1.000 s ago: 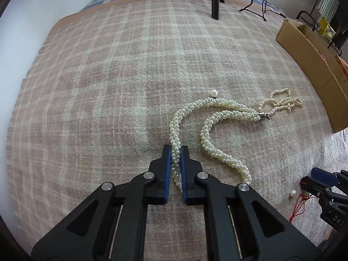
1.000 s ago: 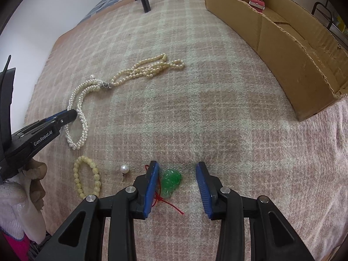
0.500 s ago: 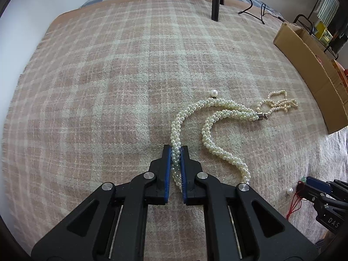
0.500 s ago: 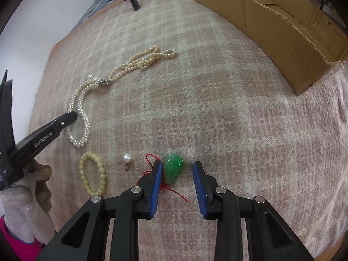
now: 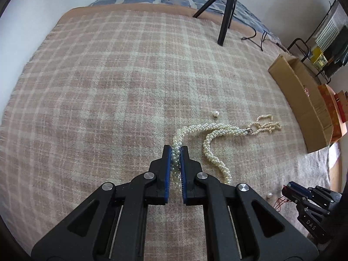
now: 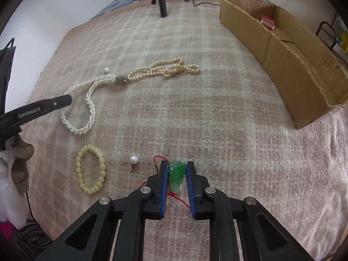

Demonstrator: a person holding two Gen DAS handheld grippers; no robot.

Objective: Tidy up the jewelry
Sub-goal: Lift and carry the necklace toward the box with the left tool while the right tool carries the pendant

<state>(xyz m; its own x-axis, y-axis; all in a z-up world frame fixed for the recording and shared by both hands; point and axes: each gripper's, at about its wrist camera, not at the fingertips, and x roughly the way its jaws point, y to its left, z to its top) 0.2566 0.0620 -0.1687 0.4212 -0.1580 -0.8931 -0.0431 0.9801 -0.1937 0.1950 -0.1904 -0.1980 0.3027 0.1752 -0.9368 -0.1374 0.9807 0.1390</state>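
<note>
A twisted white pearl necklace (image 5: 217, 128) lies on the plaid blanket. My left gripper (image 5: 175, 146) is shut on one side of its loop, with the beads squeezed between the blue pads. In the right wrist view the same necklace (image 6: 90, 108) trails from the left gripper (image 6: 65, 100), which reaches in from the left. My right gripper (image 6: 177, 162) is closing on a green pendant (image 6: 176, 171) strung on red cord. Both pads touch the pendant's sides.
An open cardboard box (image 6: 282, 50) stands along the right edge with a small red item (image 6: 268, 22) inside. Near the right gripper lie a yellow bead bracelet (image 6: 90, 171) and a loose pearl (image 6: 133, 159). Farther off are a cream bead strand (image 6: 165, 69) and tripod legs (image 6: 161, 0).
The right jaws have narrowed from wide apart until they touch the green pendant. The left gripper has risen a little with the pearl necklace, and the held side of the loop has straightened.
</note>
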